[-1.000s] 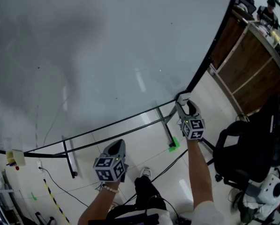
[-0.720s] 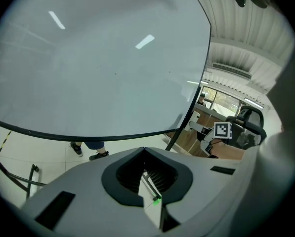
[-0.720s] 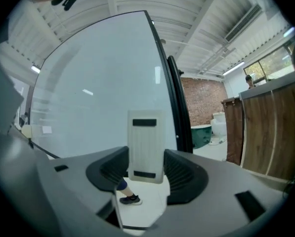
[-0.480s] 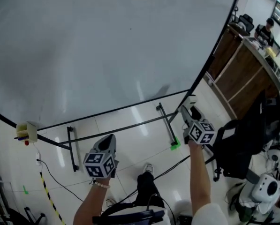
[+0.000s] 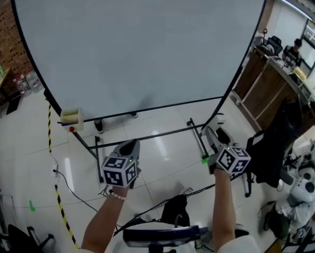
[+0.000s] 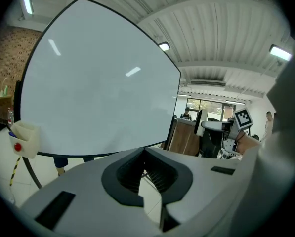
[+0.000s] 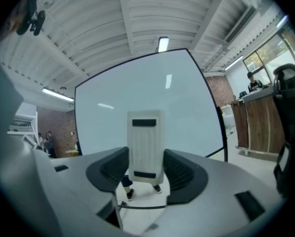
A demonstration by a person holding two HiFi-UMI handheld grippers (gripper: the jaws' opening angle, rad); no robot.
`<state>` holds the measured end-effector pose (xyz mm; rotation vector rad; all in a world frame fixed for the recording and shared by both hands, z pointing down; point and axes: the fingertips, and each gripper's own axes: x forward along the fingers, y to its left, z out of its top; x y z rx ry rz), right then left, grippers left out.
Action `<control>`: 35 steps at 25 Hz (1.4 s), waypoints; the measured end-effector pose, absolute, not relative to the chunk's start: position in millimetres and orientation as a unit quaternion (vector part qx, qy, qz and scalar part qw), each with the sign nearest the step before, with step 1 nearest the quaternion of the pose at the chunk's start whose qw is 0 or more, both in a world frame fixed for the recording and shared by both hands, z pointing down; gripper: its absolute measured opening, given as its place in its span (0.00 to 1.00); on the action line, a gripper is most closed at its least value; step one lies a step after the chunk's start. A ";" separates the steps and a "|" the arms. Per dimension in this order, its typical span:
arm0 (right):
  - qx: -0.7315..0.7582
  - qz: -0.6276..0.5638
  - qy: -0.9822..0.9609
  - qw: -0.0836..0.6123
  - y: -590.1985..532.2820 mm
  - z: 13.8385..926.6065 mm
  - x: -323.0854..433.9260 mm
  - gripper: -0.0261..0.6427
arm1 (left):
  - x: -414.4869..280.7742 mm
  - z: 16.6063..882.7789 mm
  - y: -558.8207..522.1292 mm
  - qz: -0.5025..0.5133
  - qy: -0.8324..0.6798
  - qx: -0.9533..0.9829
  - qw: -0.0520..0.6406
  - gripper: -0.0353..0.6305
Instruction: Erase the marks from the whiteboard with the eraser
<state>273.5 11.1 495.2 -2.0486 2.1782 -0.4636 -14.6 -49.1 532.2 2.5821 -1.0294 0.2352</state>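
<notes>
The whiteboard [image 5: 141,46] stands upright on a black frame and its whole face looks clean, with no marks that I can make out. It also fills the left gripper view [image 6: 98,98] and the right gripper view [image 7: 147,98]. My right gripper [image 5: 213,135] is shut on the white ribbed eraser [image 7: 146,147], which stands upright between the jaws, well short of the board. The left gripper [image 5: 131,145] hangs lower left, away from the board. Its jaws [image 6: 146,177] stand together with nothing between them.
A cream marker box [image 5: 72,118] hangs at the board's lower left corner. The black stand legs [image 5: 146,136] spread over the tiled floor. A wooden counter [image 5: 263,73] and a black office chair [image 5: 273,152] stand to the right. Yellow-black tape [image 5: 51,157] runs along the floor.
The view has pulled back from the board, so its full outline now shows. Both grippers have come down and away from the surface. The right one still holds the eraser.
</notes>
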 end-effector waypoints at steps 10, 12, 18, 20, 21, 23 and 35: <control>-0.633 -0.177 0.749 0.079 71.9 485.8 136.8 0.41 | -71.8 523.3 16.9 0.041 -0.363 0.905 0.219 0.03; -0.624 -0.190 0.754 0.076 72.8 491.4 126.3 0.41 | -75.5 525.1 23.6 0.039 -0.369 0.900 0.228 0.03; -0.625 -0.187 0.756 0.044 76.3 499.4 124.4 0.41 | -68.4 523.7 36.4 0.050 -0.383 0.897 0.215 0.03; -0.628 -0.185 0.755 0.043 77.5 497.1 131.9 0.41 | -62.0 522.7 38.2 0.048 -0.383 0.896 0.218 0.03; -0.631 -0.183 0.753 0.043 78.9 495.5 136.0 0.41 | -58.7 522.3 39.0 0.048 -0.383 0.896 0.219 0.03; -0.634 -0.181 0.751 0.044 82.4 493.6 144.5 0.41 | -52.3 521.6 40.4 0.048 -0.381 0.896 0.221 0.03; -0.634 -0.188 0.748 0.054 93.3 495.5 172.0 0.41 | -20.0 512.1 44.6 0.043 -0.373 0.902 0.214 0.03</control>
